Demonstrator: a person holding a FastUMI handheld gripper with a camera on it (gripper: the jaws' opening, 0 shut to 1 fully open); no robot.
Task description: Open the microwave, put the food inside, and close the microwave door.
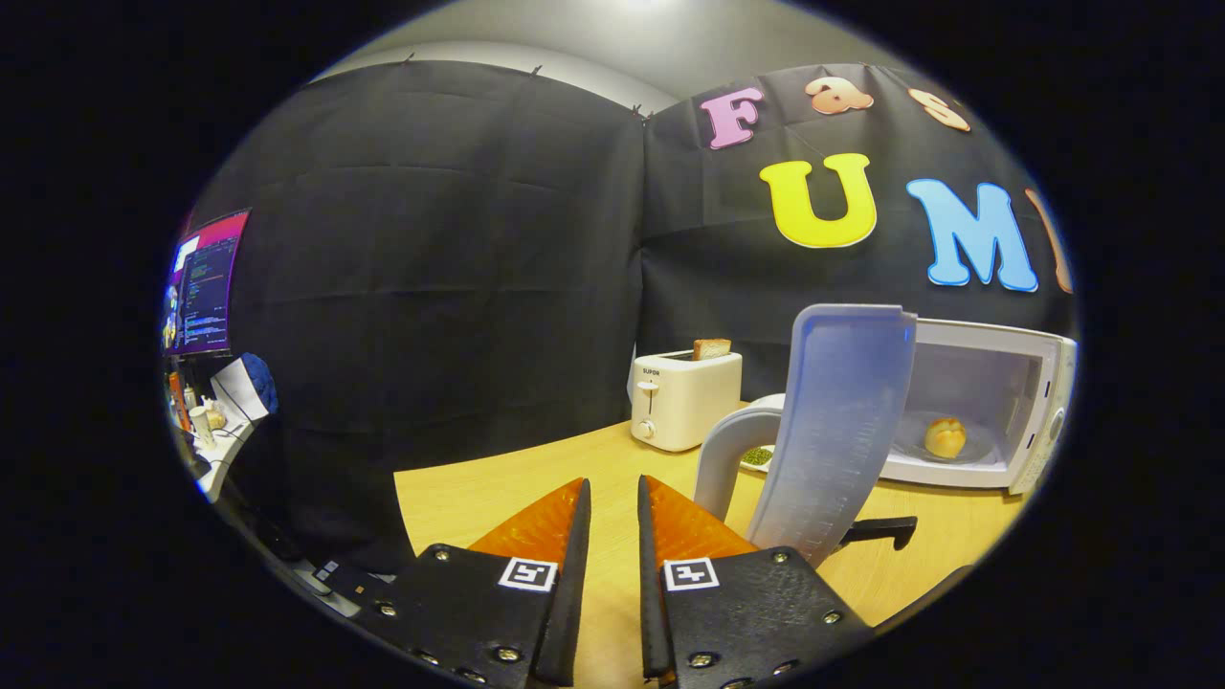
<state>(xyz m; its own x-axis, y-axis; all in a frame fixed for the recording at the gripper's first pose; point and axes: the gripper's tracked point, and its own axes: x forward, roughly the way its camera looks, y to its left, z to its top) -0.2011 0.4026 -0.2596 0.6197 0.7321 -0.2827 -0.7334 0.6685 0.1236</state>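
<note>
A white microwave [995,383] stands on the wooden table [478,498], ahead and to the right of my fingers. Its door [833,421] is swung wide open towards me, edge-on, with the curved handle [723,450] on its left side. Inside, a golden bread roll [946,437] rests on the glass turntable [909,455]. My gripper [612,483] hovers low over the table, left of the door and short of it. Its fingers are drawn together to a narrow slit and hold nothing.
A white toaster [684,397] with a bread slice [711,348] sticking up stands behind the door handle. A small dish of green food [756,456] lies beside it. Far left, a lit monitor [201,282] rises over a cluttered desk [215,426].
</note>
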